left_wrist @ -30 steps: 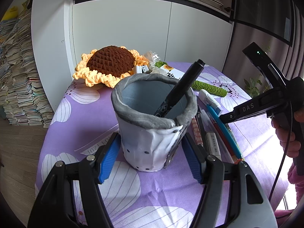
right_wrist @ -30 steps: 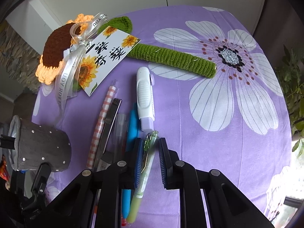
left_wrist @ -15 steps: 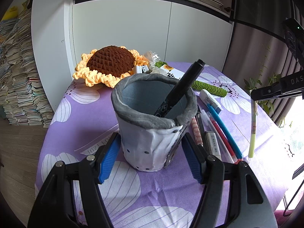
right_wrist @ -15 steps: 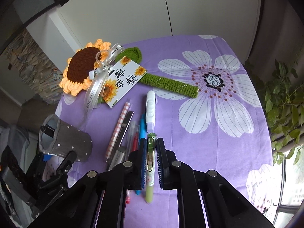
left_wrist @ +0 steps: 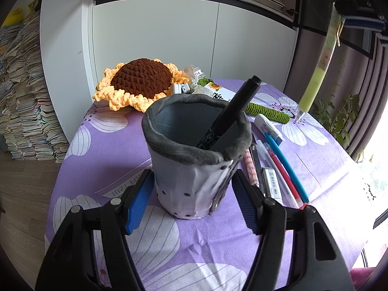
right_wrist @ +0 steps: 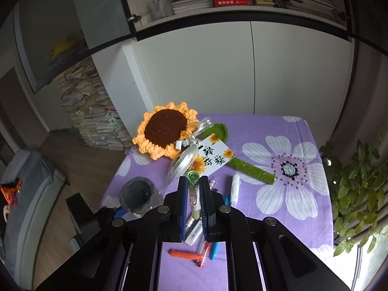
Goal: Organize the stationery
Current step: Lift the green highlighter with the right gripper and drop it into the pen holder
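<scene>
Green pen (right_wrist: pixel 193 195) clamped in right gripper (right_wrist: pixel 193 202), seemingly airborne.

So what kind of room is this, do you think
Probably a home study or living room: tall stacks of books on the floor, a bookshelf above white cabinets, and a small table under a purple floral cloth.

left wrist view: low, close behind the pen holder (left_wrist: pixel 194 160), facing the cabinets.
right wrist view: high, looking down.
shared: purple tablecloth (right_wrist: pixel 278 208), crochet sunflower (left_wrist: pixel 141 80).
</scene>
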Demonstrator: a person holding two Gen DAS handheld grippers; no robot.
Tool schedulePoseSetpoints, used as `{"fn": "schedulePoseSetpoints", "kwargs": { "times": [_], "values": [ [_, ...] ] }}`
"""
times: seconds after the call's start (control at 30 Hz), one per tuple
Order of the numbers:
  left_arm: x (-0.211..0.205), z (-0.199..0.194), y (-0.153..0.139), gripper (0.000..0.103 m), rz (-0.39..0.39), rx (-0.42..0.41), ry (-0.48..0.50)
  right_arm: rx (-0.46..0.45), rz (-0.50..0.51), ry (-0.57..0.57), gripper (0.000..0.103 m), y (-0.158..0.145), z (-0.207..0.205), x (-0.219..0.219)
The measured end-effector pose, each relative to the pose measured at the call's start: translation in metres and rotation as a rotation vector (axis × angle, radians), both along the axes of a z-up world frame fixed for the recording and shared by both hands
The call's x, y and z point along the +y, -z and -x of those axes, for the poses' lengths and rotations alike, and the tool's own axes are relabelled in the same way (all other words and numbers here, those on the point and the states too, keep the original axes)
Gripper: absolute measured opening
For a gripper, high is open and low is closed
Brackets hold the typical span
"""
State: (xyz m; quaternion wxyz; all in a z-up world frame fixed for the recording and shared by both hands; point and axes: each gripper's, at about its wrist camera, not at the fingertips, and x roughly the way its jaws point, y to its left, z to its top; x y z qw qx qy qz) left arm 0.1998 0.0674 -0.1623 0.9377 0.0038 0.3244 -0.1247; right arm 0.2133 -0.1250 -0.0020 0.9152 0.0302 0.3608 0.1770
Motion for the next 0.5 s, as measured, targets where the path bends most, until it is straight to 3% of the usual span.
{"fn": "schedulePoseSetpoints", "kwargs": {
  "times": [0.27, 0.5],
  "values": [
    [0.000, 0.000, 0.000, 0.066, 0.000, 0.000, 0.000, -0.128, -0.013, -0.157, 0.011, -0.040, 0.007, 0.059],
    [0.000, 0.000, 0.000, 0.066, 0.000, 0.001, 0.001, -0.041, 0.041, -0.172, 0.011, 0.000, -0.023, 0.092]
  ]
}}
